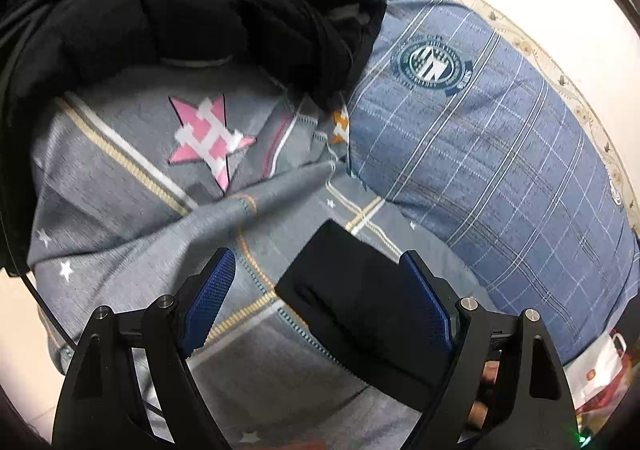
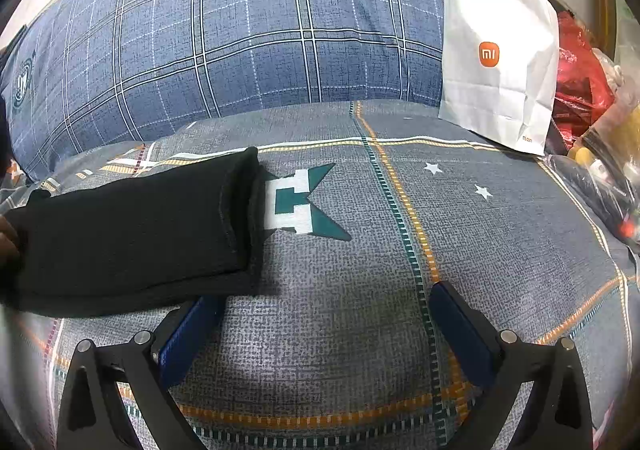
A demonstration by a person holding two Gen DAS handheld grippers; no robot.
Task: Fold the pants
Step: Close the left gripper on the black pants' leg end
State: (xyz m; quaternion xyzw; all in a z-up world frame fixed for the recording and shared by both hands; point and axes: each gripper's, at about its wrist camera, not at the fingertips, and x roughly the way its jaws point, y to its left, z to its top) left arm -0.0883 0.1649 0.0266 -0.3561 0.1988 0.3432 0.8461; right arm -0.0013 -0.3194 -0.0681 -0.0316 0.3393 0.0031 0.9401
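The black pants (image 1: 360,310) lie folded into a narrow bundle on the grey bedsheet (image 1: 120,209). My left gripper (image 1: 316,256) is open and straddles the bundle: the cloth lies against the right pad and well clear of the left one. In the right wrist view the same pants (image 2: 132,234) stretch in from the left, their folded end resting on a teal star print. My right gripper (image 2: 326,292) is open over bare sheet, with the bundle's lower edge just above its left fingertip (image 2: 200,314). A hand (image 2: 6,238) touches the pants at the far left edge.
A heap of black clothing (image 1: 180,9) sits at the back left of the bed. A blue plaid quilt (image 2: 240,29) lies along the far side. A white paper bag (image 2: 500,61) stands at the back right, with red plastic bags (image 2: 580,69) and clutter beside it.
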